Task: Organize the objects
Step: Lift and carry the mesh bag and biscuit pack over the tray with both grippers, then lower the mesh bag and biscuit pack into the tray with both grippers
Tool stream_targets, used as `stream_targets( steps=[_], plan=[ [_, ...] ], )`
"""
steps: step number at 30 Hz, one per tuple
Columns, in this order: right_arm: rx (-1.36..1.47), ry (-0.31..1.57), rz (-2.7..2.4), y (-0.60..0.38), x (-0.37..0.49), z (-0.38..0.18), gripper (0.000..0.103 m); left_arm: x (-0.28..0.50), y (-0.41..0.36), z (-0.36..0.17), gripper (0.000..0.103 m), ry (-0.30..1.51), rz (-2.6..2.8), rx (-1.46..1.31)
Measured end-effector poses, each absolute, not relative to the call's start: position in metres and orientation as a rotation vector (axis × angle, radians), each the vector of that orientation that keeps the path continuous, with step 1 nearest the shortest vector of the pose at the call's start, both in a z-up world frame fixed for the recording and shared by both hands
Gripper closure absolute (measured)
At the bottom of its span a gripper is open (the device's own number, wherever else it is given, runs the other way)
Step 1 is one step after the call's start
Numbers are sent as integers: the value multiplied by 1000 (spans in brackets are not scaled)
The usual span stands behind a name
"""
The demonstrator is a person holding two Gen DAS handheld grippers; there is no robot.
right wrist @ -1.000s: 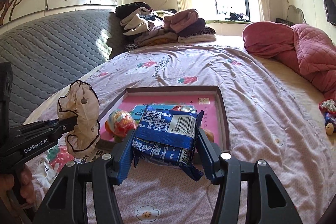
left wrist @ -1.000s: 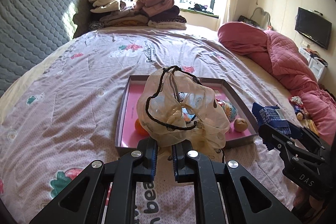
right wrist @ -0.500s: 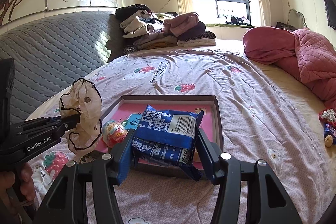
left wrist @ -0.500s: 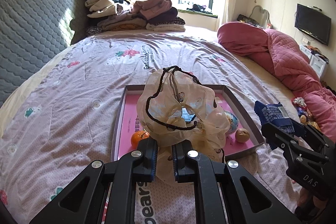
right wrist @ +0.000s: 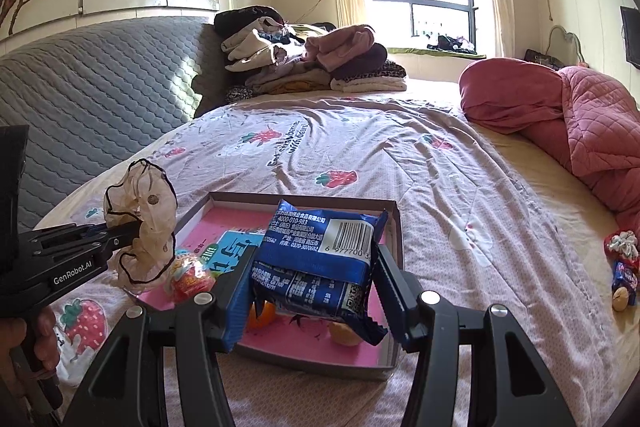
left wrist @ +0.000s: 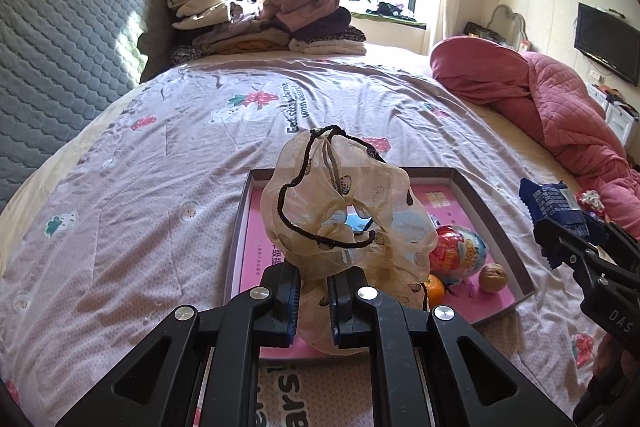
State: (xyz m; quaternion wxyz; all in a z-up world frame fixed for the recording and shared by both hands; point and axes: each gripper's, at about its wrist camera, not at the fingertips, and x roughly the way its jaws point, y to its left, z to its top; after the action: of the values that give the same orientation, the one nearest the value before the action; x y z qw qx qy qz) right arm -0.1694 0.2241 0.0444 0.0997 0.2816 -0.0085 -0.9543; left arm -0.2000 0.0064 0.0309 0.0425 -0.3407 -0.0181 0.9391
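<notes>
My left gripper (left wrist: 314,301) is shut on a sheer beige scrunchie (left wrist: 344,211) with black trim, held above the near left part of a shallow box (left wrist: 498,215) with a pink floor. My right gripper (right wrist: 314,291) is shut on a blue snack packet (right wrist: 320,259) that hangs over the box's near side (right wrist: 320,361). In the box lie a foil-wrapped egg (left wrist: 460,253), a small orange (left wrist: 434,289) and a walnut (left wrist: 493,278). The right wrist view also shows the scrunchie (right wrist: 144,223) in the left gripper (right wrist: 128,233), and a blue card (right wrist: 234,251) on the box floor.
The box rests on a lilac bedsheet (left wrist: 160,187) with strawberry prints. A pile of folded clothes (left wrist: 264,19) sits at the far end, a grey quilted headboard (right wrist: 92,87) on the left, a pink quilt (right wrist: 580,123) on the right. Small wrapped items (right wrist: 622,263) lie at the right edge.
Both grippers have moved forward over the box, which now sits nearer and lower in each view. The scrunchie and the packet stay gripped as before.
</notes>
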Motion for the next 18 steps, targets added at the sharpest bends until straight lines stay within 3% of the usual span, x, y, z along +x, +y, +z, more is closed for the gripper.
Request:
stream_targets(
  steps=[18],
  plan=[
    [776,76,-2841,222,-194,51,47,-235,-4,29,92,-50,2907,-1052]
  ],
)
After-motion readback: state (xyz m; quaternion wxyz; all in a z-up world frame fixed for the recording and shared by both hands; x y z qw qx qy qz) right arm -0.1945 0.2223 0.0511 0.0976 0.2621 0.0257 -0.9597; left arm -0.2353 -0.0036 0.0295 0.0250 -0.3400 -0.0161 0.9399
